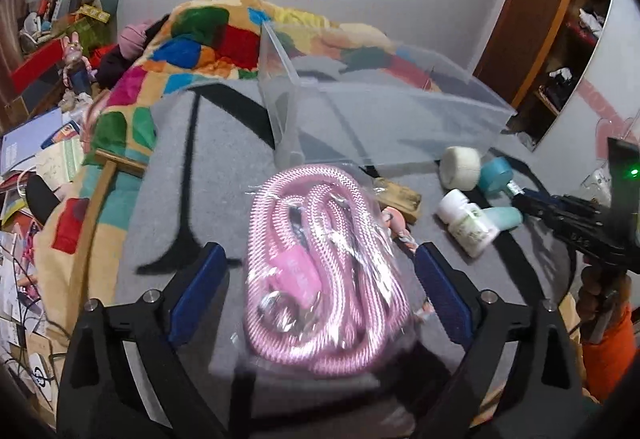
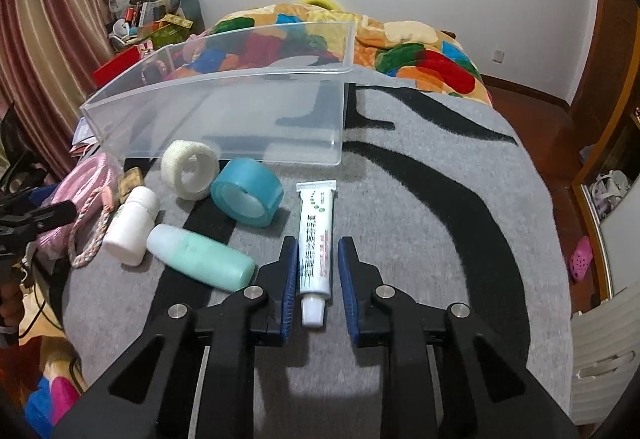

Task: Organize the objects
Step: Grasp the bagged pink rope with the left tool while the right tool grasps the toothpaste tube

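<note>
Pick step, both hands. Right gripper (image 2: 318, 267) fingers closed around the white tube (image 2: 315, 239), lying just in front of the clear bin (image 2: 224, 111). Left gripper (image 1: 320, 279) open, straddling the bagged pink rope (image 1: 320, 263), untouched. Next: lift tube, clear bin's near wall, drop inside.

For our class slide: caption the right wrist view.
Right gripper grips a white tube on the grey blanket, clear bin ahead.
</note>
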A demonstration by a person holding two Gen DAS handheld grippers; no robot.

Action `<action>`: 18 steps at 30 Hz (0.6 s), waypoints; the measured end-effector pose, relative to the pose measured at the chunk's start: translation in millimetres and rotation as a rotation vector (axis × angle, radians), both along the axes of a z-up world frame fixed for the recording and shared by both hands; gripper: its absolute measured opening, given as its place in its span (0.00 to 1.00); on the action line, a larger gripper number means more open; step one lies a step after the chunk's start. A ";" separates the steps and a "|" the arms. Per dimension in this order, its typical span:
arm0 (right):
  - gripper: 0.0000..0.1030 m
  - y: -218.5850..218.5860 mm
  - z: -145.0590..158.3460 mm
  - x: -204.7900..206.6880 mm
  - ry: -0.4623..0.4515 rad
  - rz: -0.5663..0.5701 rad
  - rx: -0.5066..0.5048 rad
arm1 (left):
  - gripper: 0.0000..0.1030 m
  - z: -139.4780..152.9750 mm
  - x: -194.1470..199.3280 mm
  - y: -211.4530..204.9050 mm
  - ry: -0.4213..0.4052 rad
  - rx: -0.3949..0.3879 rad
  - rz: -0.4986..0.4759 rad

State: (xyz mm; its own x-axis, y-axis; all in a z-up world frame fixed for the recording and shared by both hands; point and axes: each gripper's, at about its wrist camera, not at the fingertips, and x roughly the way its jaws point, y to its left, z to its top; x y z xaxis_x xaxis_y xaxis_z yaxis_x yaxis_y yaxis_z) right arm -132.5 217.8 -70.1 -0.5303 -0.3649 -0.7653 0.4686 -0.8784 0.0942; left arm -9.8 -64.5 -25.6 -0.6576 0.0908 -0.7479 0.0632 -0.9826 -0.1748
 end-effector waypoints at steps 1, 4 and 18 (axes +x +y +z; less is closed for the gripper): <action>0.18 0.4 0.6 1.8 -0.001 0.003 -0.004 | 0.97 2.8 3.0 -1.0 0.007 -0.004 0.009; 0.18 1.1 0.7 6.0 0.003 0.005 -0.010 | 0.98 -0.7 2.2 -7.2 -0.017 0.000 0.027; 0.14 1.7 -2.8 5.5 0.014 -0.013 -0.010 | 0.67 -20.6 -18.1 13.2 -0.005 -0.083 -0.005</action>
State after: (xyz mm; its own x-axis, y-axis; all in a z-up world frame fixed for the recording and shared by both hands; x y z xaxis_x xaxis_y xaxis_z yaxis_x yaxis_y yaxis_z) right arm -127.0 219.5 -72.9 -0.5456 -0.3656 -0.7541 0.4588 -0.8833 0.0964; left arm -27.9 -51.3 -46.2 -0.6534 0.0319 -0.7564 0.0588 -0.9939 -0.0928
